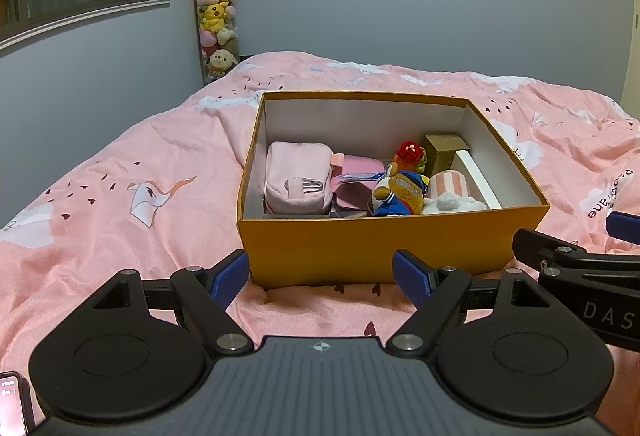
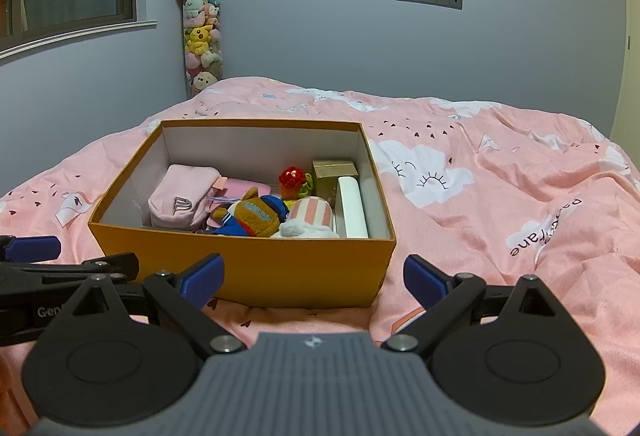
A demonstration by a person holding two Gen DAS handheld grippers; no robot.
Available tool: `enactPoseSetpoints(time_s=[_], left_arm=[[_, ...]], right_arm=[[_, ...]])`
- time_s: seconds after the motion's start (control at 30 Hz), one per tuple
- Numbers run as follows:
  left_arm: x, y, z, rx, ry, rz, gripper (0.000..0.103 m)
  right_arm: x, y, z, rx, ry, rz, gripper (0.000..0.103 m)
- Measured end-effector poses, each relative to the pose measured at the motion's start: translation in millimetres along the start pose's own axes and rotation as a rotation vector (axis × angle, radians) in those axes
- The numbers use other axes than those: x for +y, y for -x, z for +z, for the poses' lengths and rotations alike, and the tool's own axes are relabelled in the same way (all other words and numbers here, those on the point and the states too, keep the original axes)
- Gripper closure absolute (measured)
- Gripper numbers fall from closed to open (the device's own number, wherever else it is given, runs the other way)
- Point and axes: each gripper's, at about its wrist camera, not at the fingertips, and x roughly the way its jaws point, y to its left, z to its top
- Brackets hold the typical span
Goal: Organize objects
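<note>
The near wall of the orange box [image 1: 384, 248] hides the box floor and the lower parts of the pink pouch [image 1: 298, 177] and plush toy [image 1: 396, 193]. A dark item under the pouch cannot be identified. The phone [image 1: 14, 402] is cut off by the left-wrist picture's left edge; its screen text is too small to read. The right gripper [image 1: 576, 236] is cut off at the right edge
</note>
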Motion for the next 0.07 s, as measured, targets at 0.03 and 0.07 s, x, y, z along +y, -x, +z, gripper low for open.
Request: enactPoseSetpoints(time_s=[0.03,0.07], left_arm=[[0.2,0.1,-0.1,-0.001,-0.001,0.001,0.008],[0.1,0.1,-0.1,-0.001,-0.002,0.003,0.008]], right_arm=[[0.2,0.1,0.0,0.000,-0.001,0.000,0.007],[0.2,0.1,0.0,0.000,-0.002,0.000,0.007]])
